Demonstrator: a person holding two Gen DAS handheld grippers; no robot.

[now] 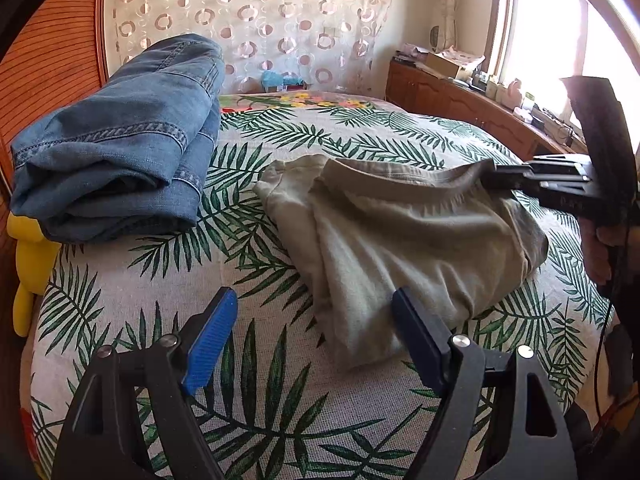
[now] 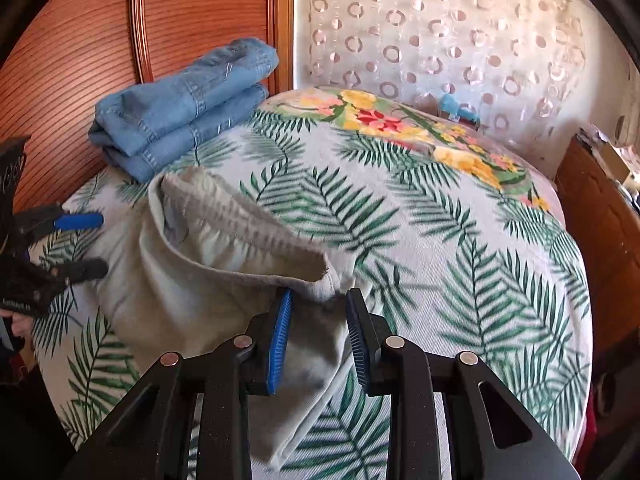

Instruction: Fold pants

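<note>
Progress: pale beige cotton pants (image 1: 400, 236) mid-frame on leaf-print bedspread (image 1: 260, 380), partly folded, final fold pending. Folded blue denim jeans (image 1: 120, 140) upper left, done. Left gripper (image 1: 314, 334) jaws wide, empty. Right gripper (image 2: 318, 334) jaws narrowly apart around waistband corner, grip uncertain.

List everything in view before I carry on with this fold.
pants: one, beige, mid-bed, partly folded
jeans: one, blue, folded, by the headboard
bedspread: one, pale with green palm leaves, over the bed
plush toy: one, yellow, bed's edge under the jeans
headboard: one, reddish wood
curtain: one, white with rings, far wall
cabinet: one, wooden, cluttered, under the window
left gripper: fingers wide apart, empty
right gripper: fingers closed on the pants' waistband
</note>
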